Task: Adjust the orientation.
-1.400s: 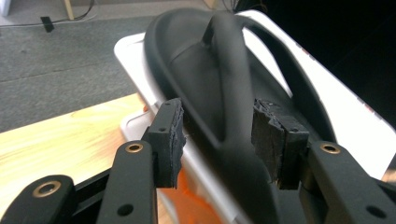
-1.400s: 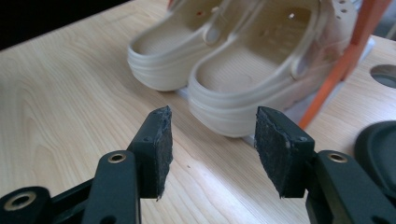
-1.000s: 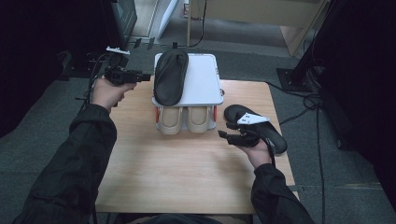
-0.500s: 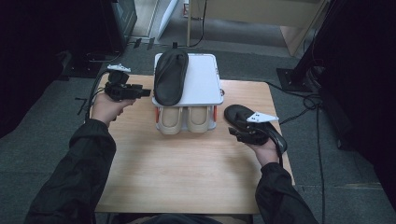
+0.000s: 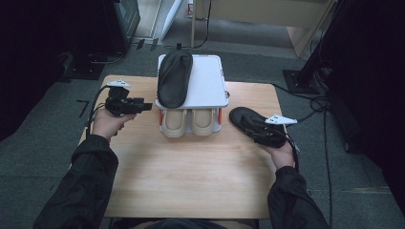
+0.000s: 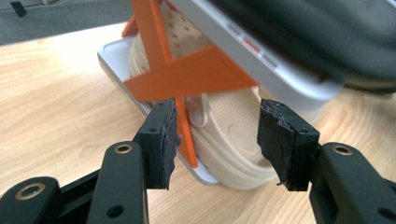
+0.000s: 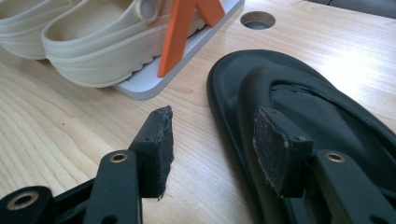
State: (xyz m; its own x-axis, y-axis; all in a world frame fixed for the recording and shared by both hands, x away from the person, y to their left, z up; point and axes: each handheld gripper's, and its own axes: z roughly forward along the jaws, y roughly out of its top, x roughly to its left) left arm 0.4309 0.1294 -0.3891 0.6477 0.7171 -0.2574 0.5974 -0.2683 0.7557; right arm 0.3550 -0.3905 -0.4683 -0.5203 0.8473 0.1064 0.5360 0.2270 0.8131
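Observation:
A white two-shelf rack (image 5: 207, 86) with orange braces (image 6: 187, 77) stands at the table's back middle. One black sandal (image 5: 174, 78) lies on its top shelf, and two beige clogs (image 5: 174, 121) sit on the lower one. My left gripper (image 5: 147, 105) is level just left of the rack, open, its jaws (image 6: 217, 135) framing a brace and the near clog (image 6: 229, 135) without touching. A second black sandal (image 5: 246, 119) lies on the table at the right. My right gripper (image 5: 250, 125) is open over it, jaws just closing slightly, with the sandal's edge (image 7: 224, 93) between the pads (image 7: 212, 140), unpressed.
The wooden table (image 5: 191, 171) has a round cable hole (image 7: 258, 19) beside the rack's right foot. Cables trail over the grey floor (image 5: 334, 157) on the right. Dark equipment stands on the floor at the back left, and a black stand base (image 5: 298, 78) at the right.
My left hand has come down beside the rack, to the level of its lower shelf. My right hand has slid to the right along the table sandal. Both sandals stay put.

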